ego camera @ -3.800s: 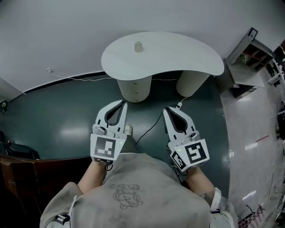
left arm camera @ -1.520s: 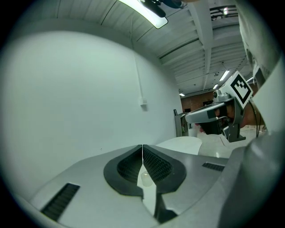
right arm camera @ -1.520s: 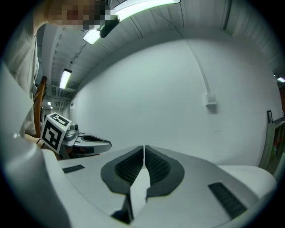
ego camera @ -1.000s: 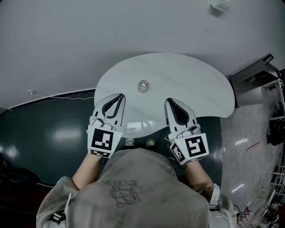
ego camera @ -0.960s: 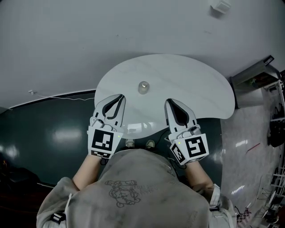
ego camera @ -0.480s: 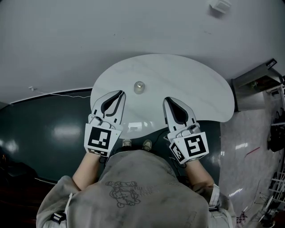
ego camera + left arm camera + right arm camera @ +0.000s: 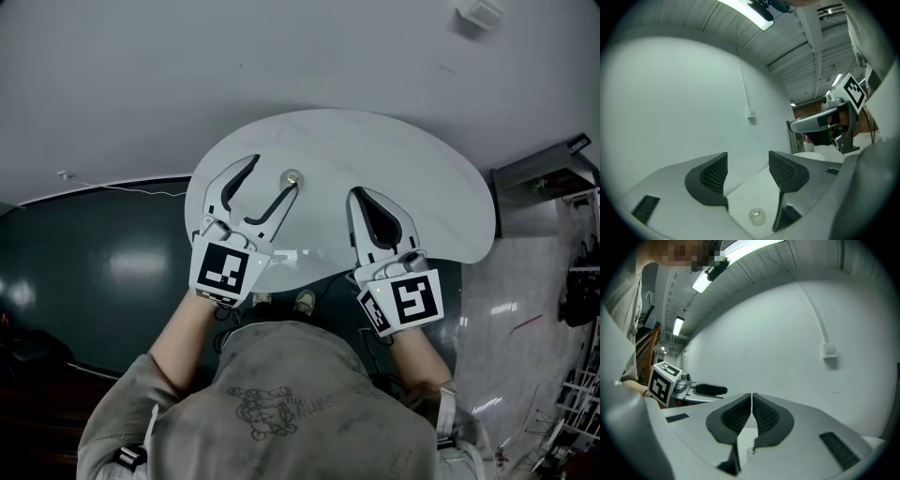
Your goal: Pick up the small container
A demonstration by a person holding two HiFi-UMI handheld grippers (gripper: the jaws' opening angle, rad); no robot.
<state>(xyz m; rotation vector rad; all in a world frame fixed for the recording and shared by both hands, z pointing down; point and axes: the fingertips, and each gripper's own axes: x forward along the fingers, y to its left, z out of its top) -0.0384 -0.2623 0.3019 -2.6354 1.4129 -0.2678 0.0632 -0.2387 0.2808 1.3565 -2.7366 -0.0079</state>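
The small container, a pale translucent cup, stands upright on the white kidney-shaped table. My left gripper hovers over the table with its jaws opening. The cup is just beside its right fingertip, and nothing is pressed between the pads. In the left gripper view the small container shows low in the gap, ahead of the left gripper. My right gripper is shut and empty over the table's near edge. In the right gripper view, the right gripper hides most of the small container.
A grey wall rises right behind the table, with a small white box mounted on it. A metal shelf unit stands to the right. A thin cable runs along the dark green floor on the left.
My left gripper's jaws have gone from shut to wide apart, and it has moved forward to the container. The right gripper has hardly moved.
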